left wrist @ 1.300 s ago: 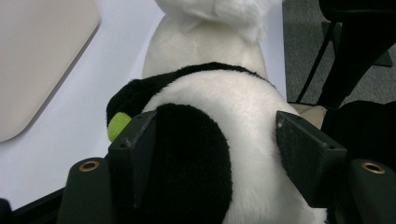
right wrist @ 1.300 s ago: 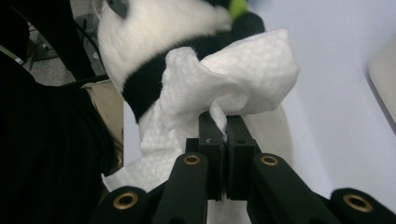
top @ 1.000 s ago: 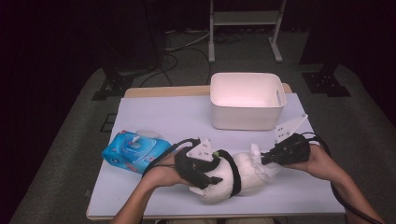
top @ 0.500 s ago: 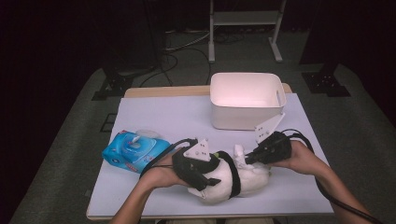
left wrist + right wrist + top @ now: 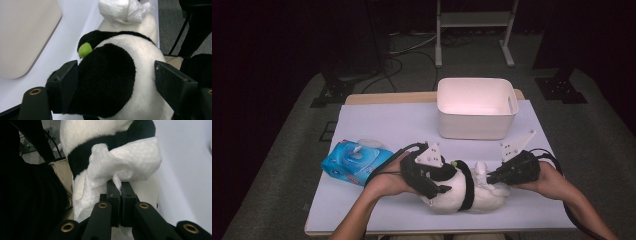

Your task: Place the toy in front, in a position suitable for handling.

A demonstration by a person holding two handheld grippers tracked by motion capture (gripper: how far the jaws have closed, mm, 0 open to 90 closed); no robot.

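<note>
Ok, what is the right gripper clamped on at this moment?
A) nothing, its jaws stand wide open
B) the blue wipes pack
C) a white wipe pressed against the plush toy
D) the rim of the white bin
C: in the right gripper view the right gripper has its jaws shut on a crumpled white wipe lying against the black-and-white plush toy.

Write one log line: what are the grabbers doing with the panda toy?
left gripper: jaws astride plush panda, just opening | right gripper: shut on wipe, against panda
</note>
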